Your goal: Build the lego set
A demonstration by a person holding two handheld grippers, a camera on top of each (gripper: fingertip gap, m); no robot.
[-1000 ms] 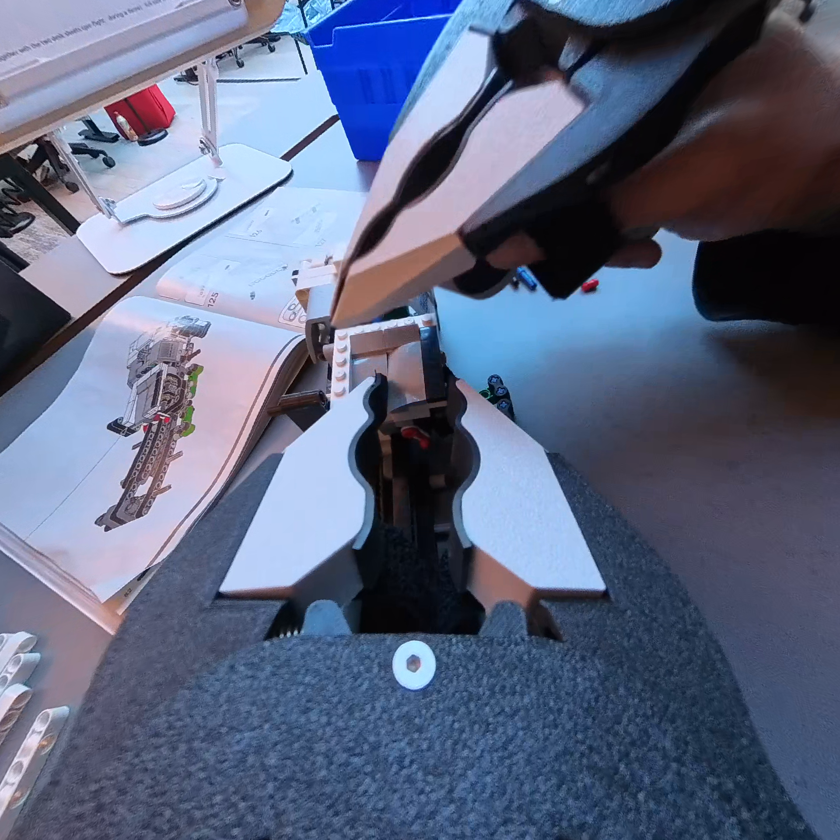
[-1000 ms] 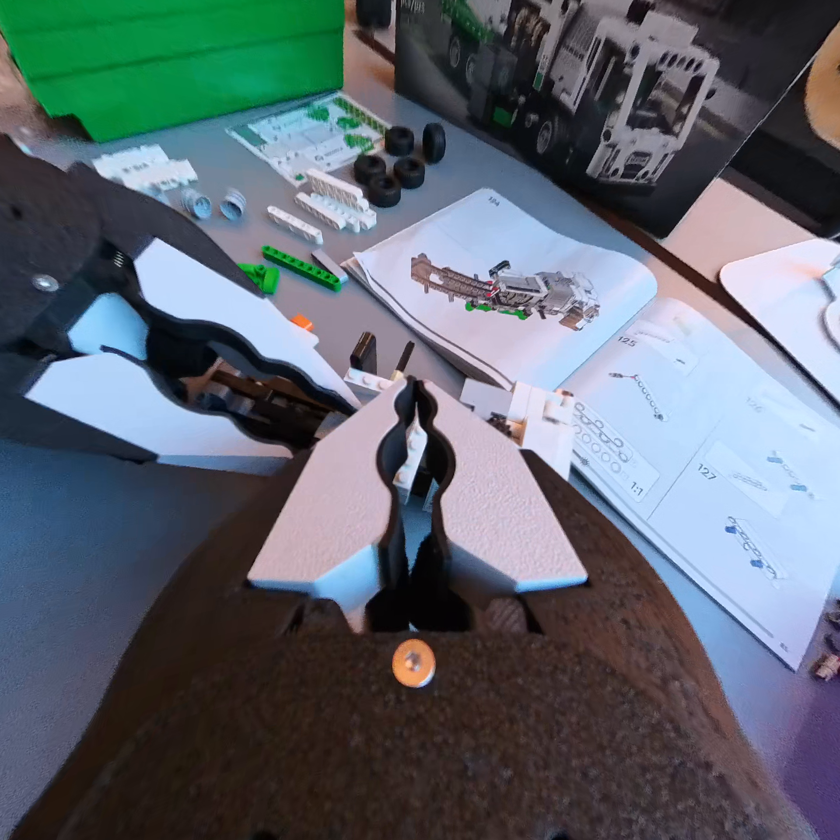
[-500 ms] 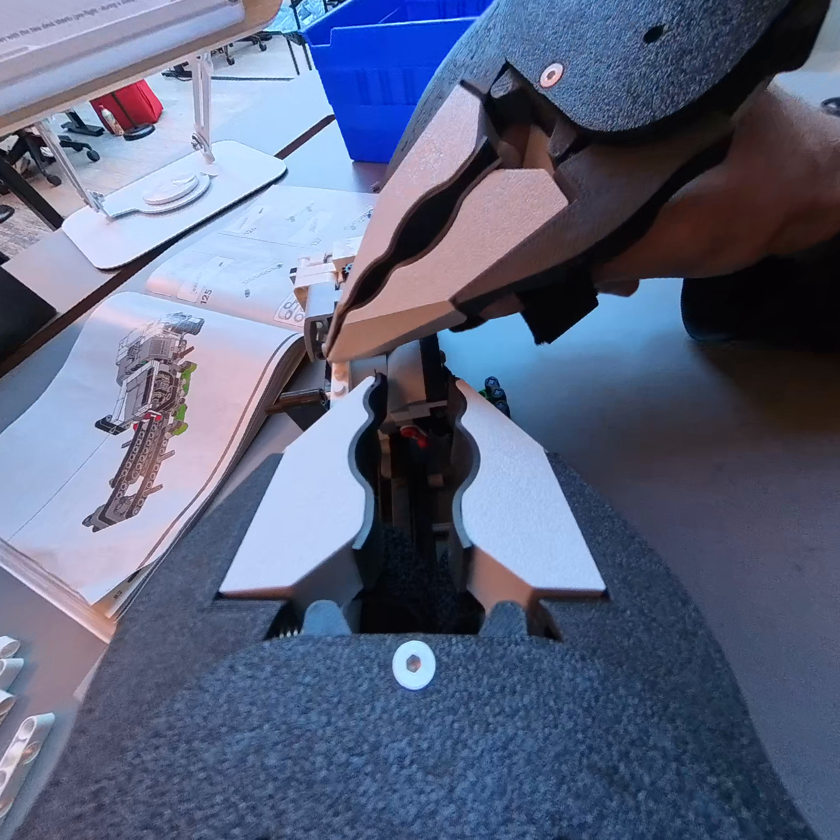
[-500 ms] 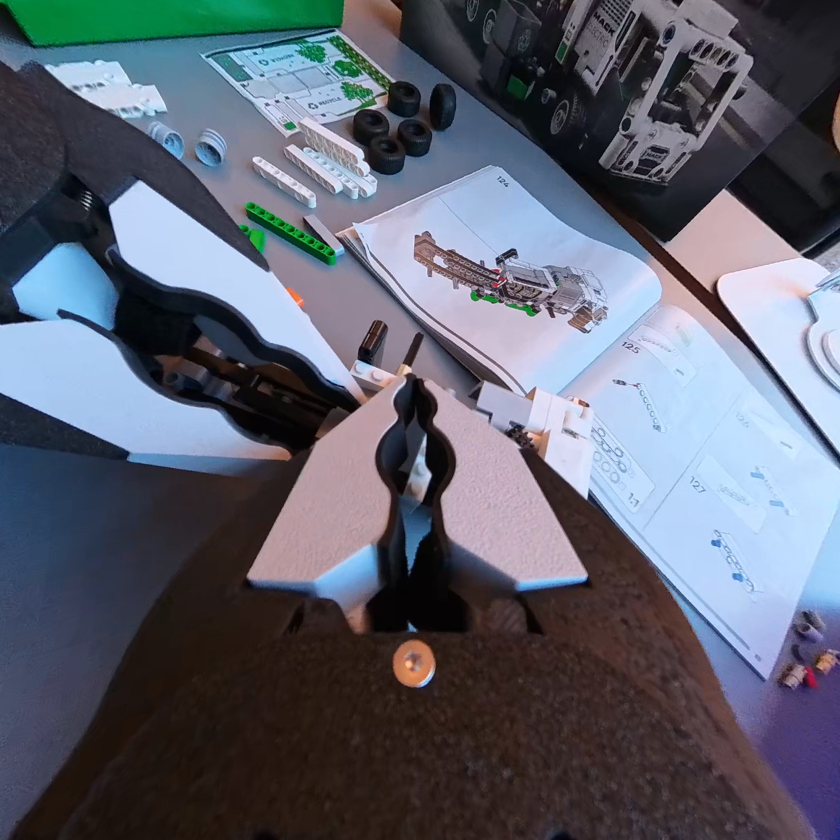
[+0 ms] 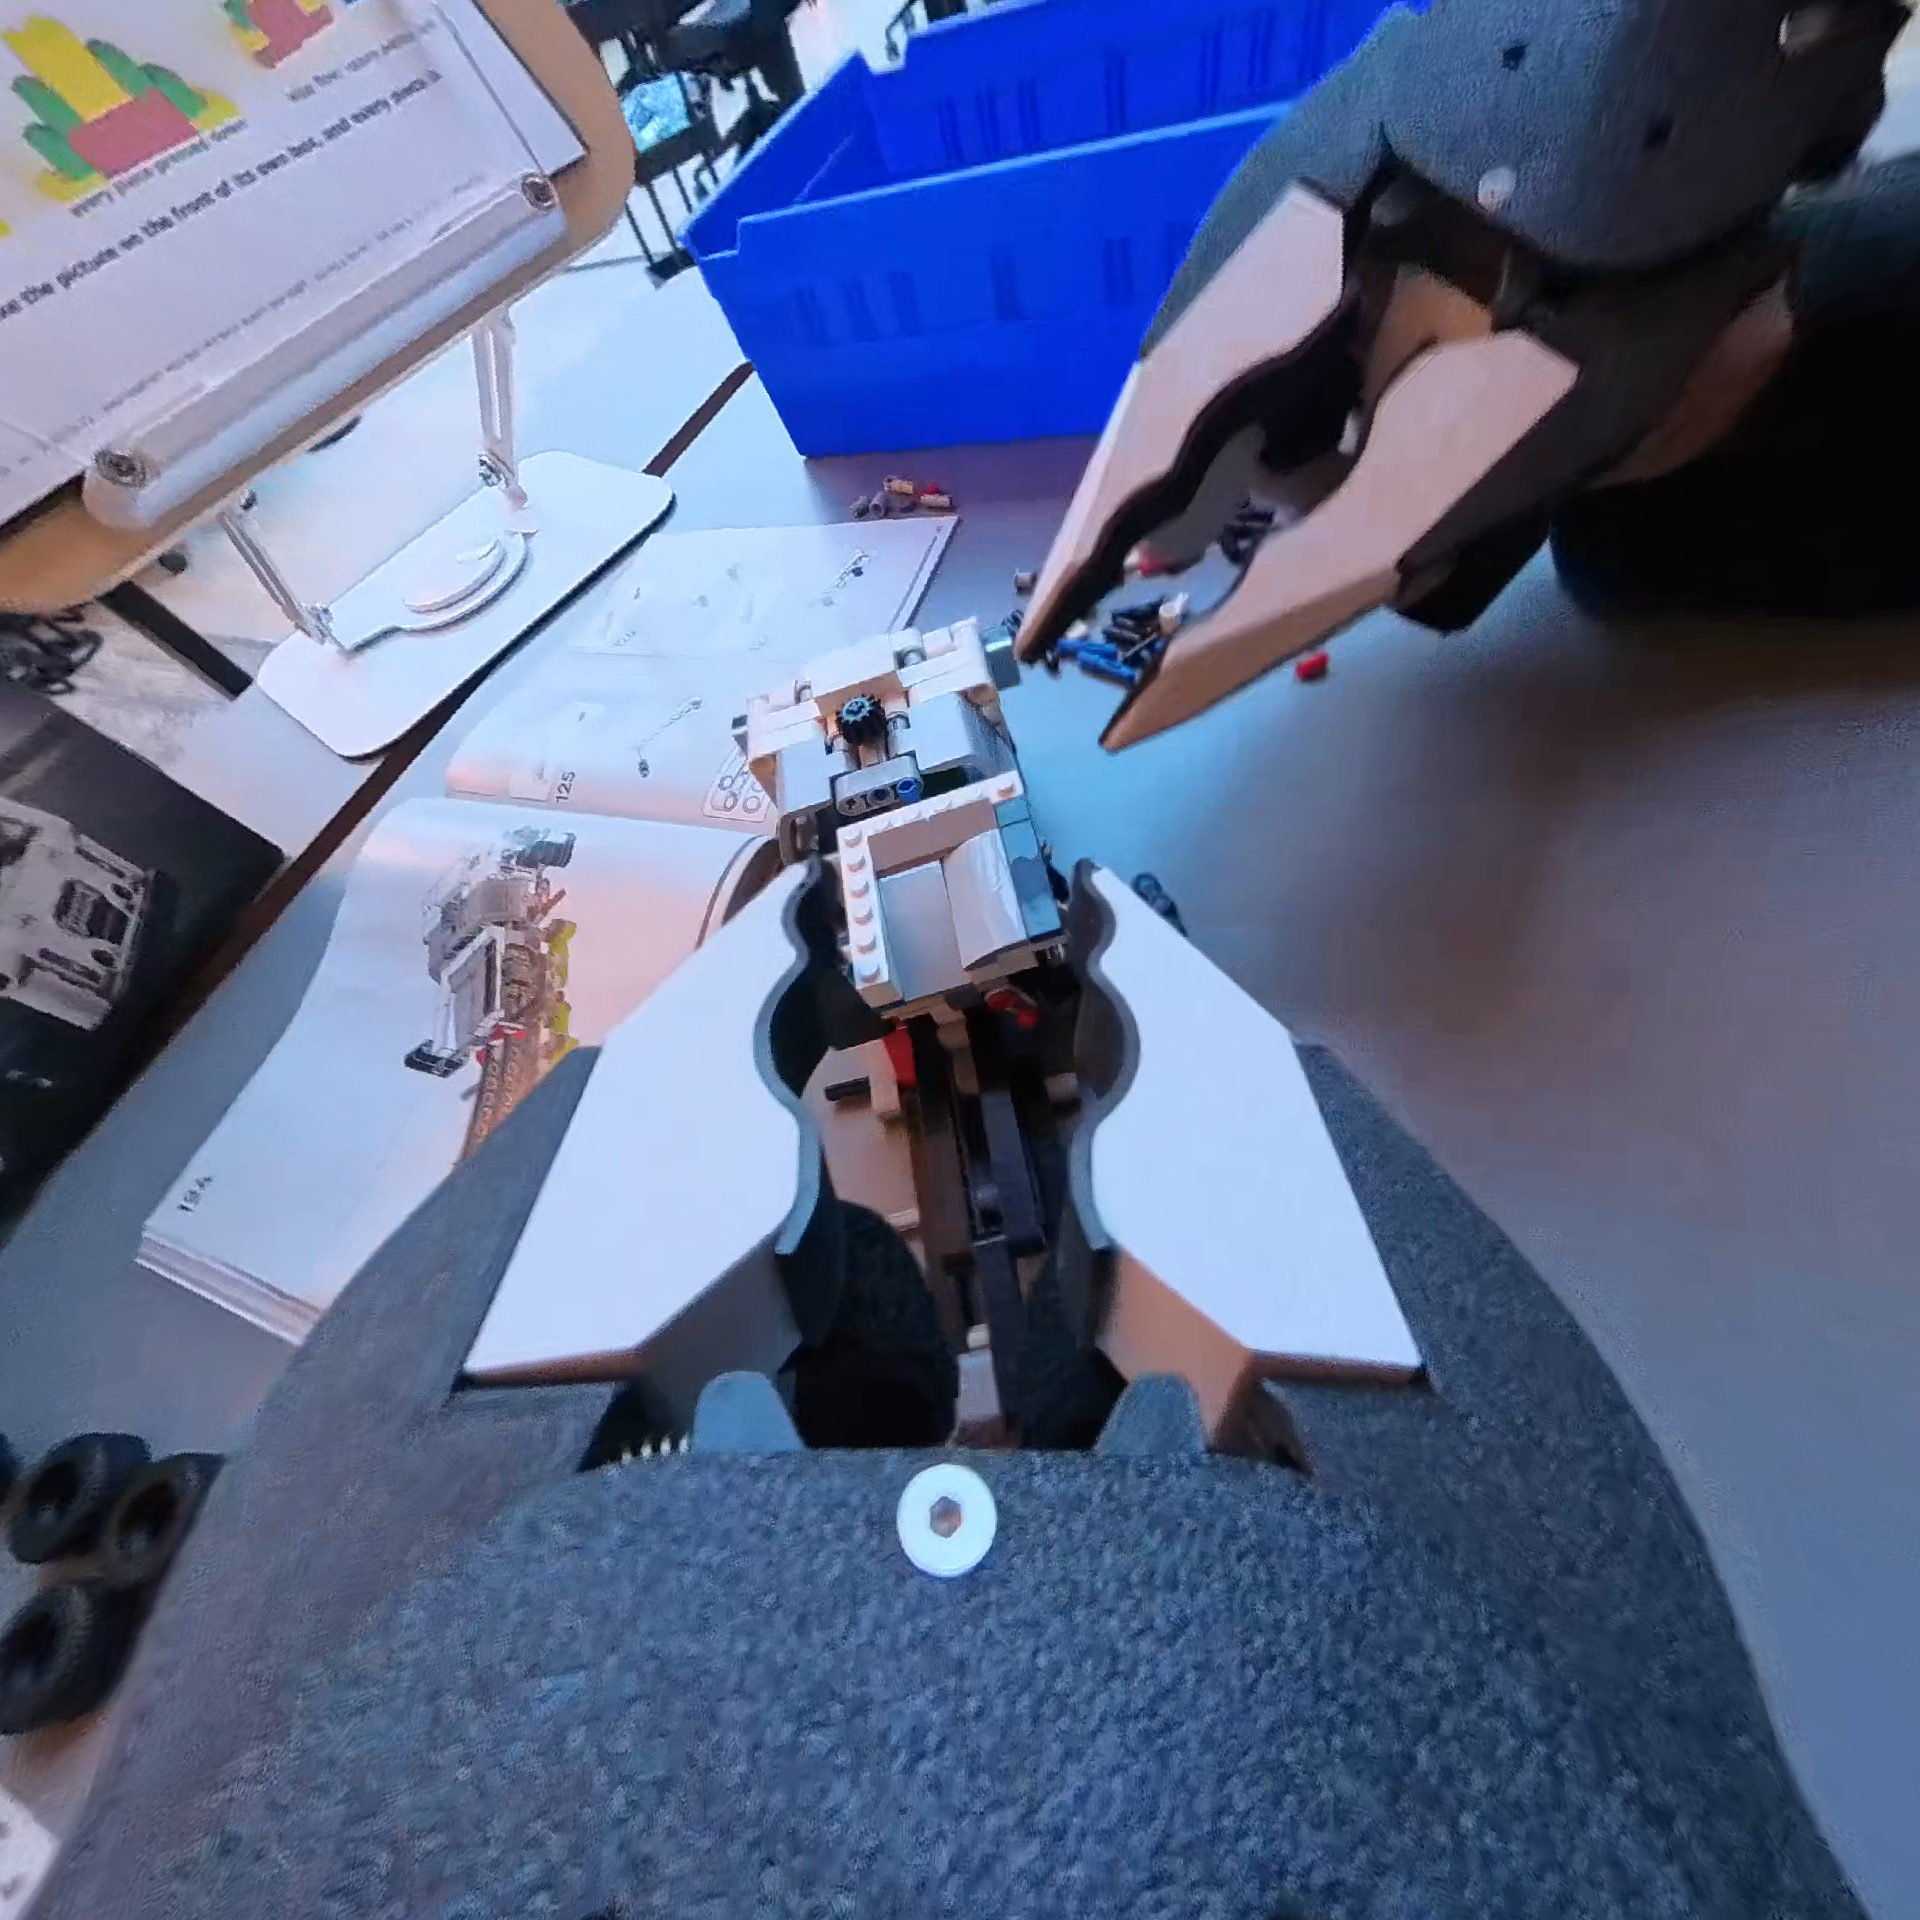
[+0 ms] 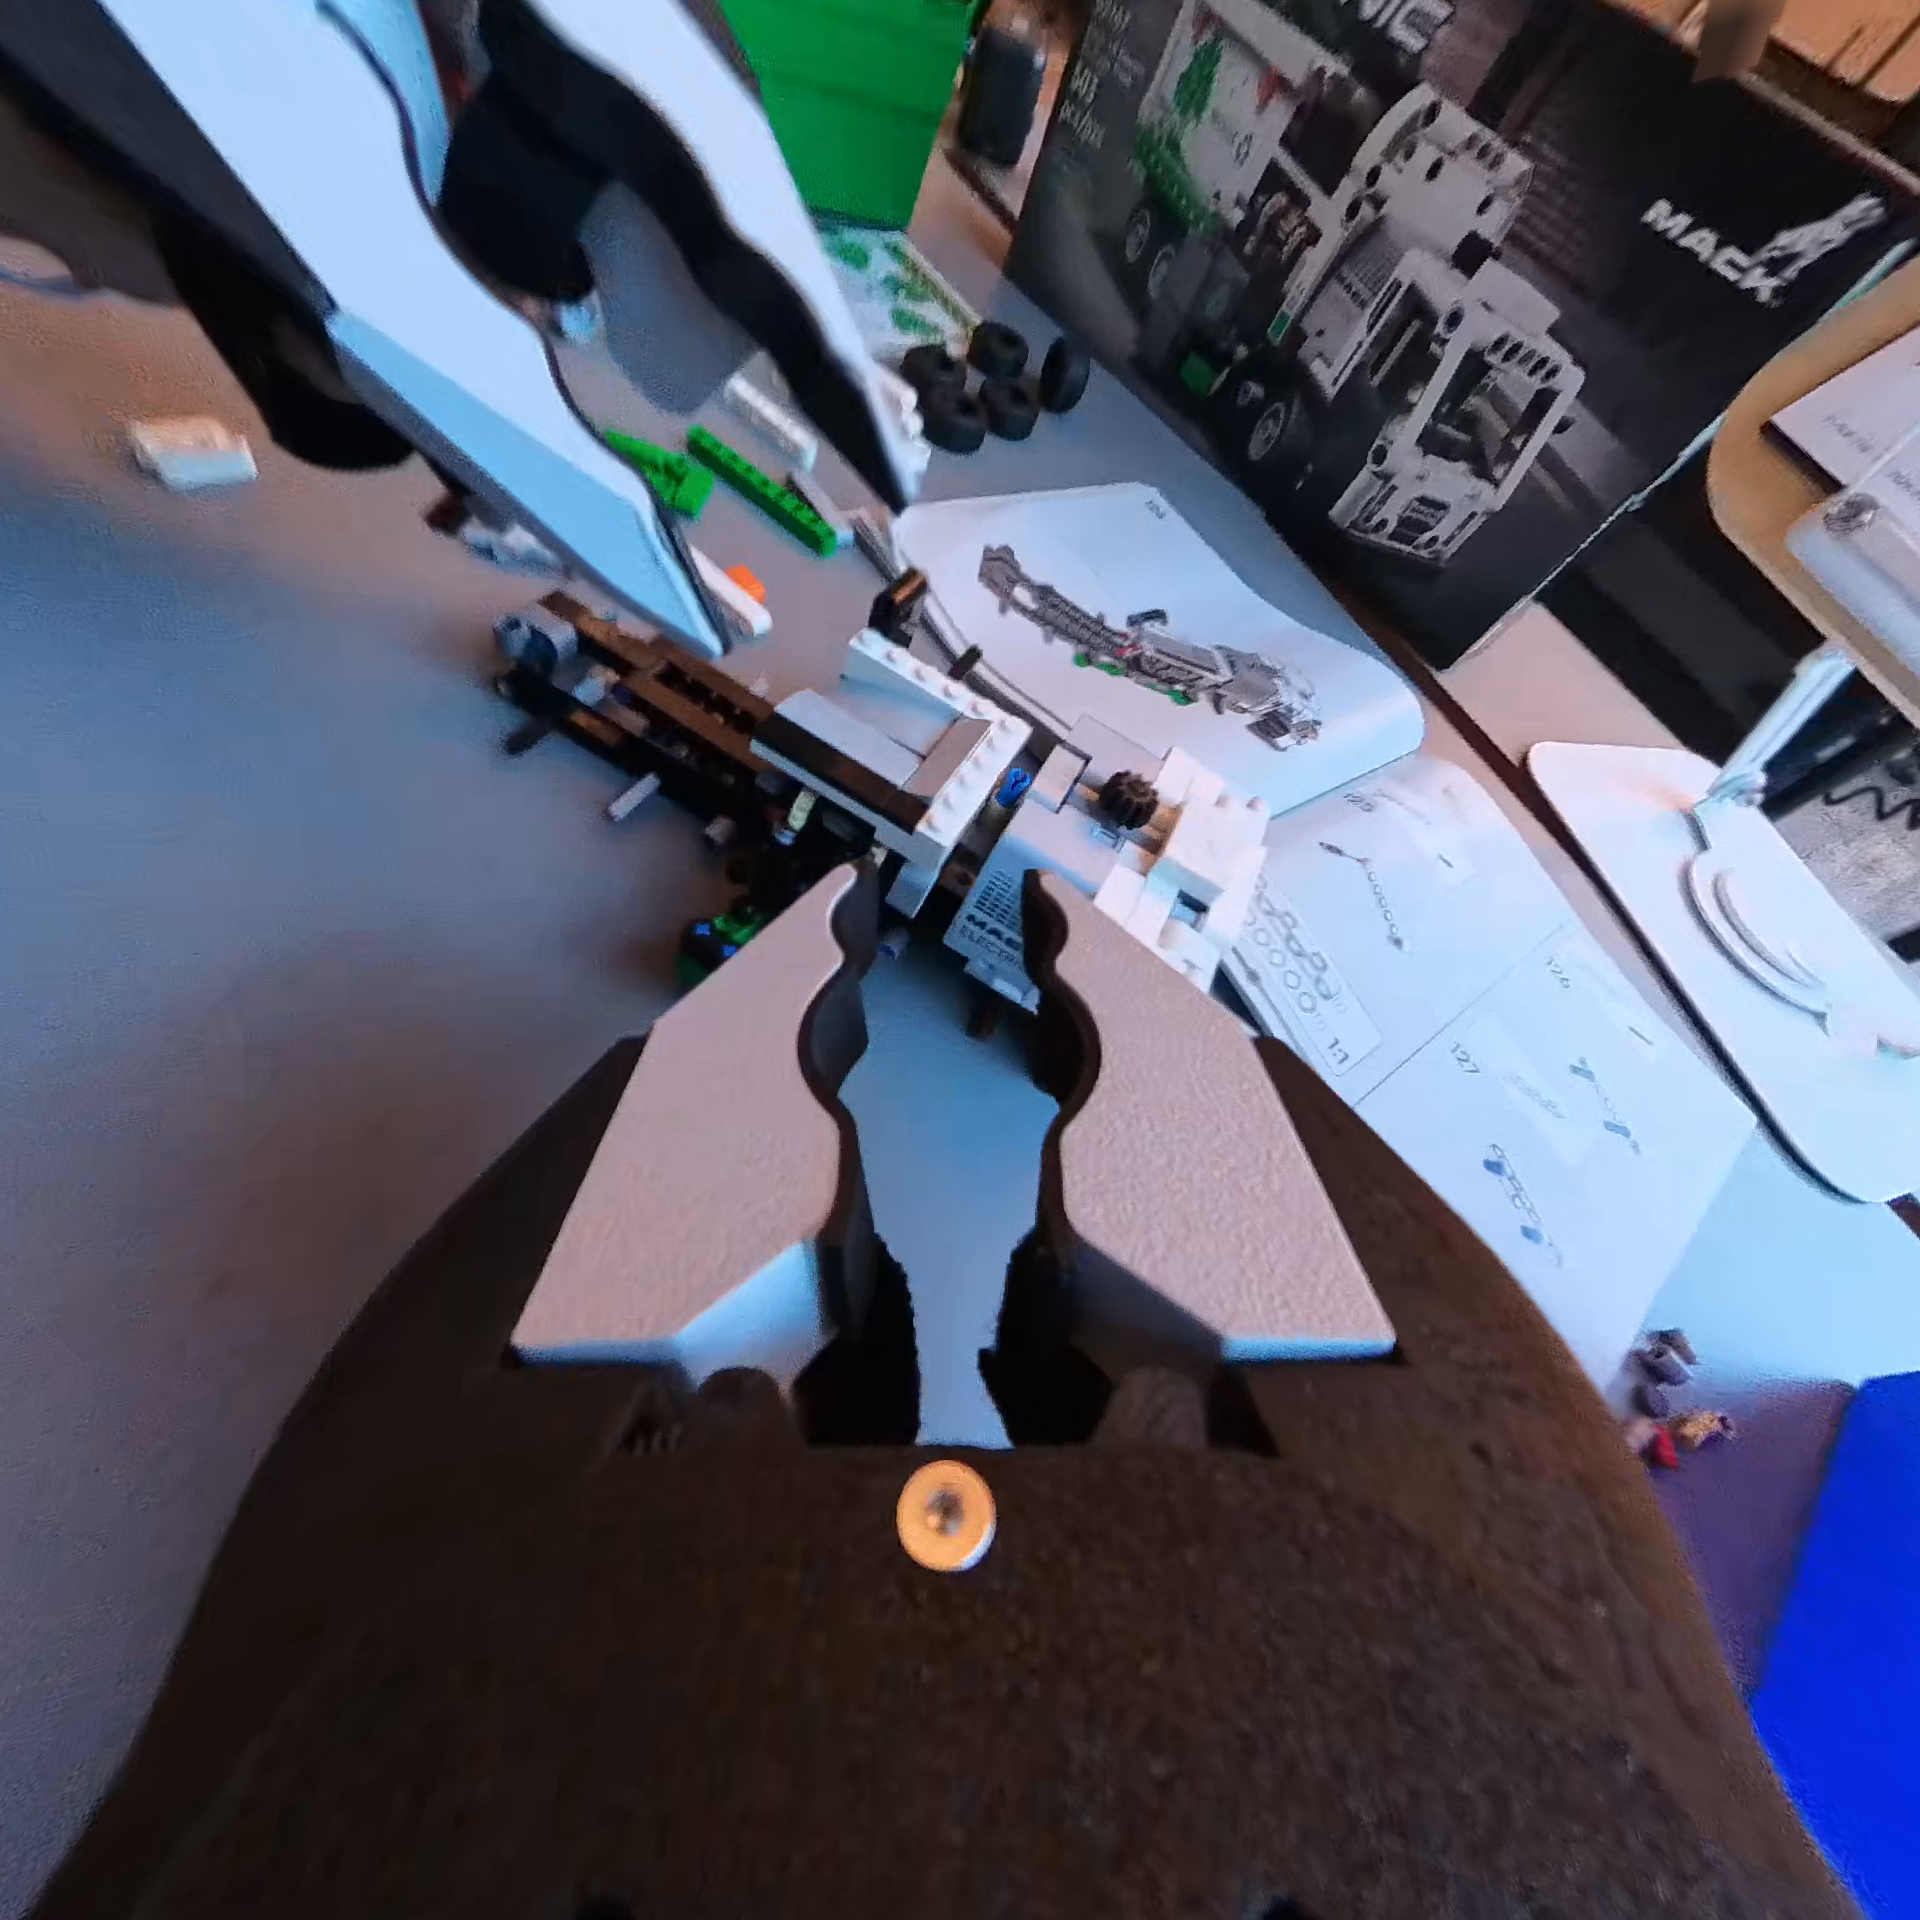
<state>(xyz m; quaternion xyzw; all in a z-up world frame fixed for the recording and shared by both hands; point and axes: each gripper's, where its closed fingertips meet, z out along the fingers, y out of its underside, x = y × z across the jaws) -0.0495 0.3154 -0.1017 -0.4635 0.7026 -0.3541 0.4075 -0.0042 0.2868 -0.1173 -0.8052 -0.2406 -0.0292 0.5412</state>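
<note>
1. Left wrist view: the lego truck model [image 5: 925, 883] lies on the grey table [image 5: 1558, 987], its dark chassis running back between the fingers of my left gripper [image 5: 940, 914], which clamps around that chassis; its white cab end points away from me.
2. My right gripper [image 6: 940, 888] hangs spread wide and empty just beside the cab end, touching nothing.
3. Beyond the model stands a blue bin [image 5: 987, 281]; I cannot see what it holds. A green bin [image 6: 852, 94] sits far off, contents hidden.
4. The open instruction booklet [image 5: 436, 997] lies left of the model, touching the cab end.
5. Small loose pins [image 5: 1122, 634] are scattered right of the model, black tyres [image 6: 987, 384] farther away.
6. A set box [image 6: 1403, 260] and a white stand [image 5: 457, 582] sit beyond the booklet.
</note>
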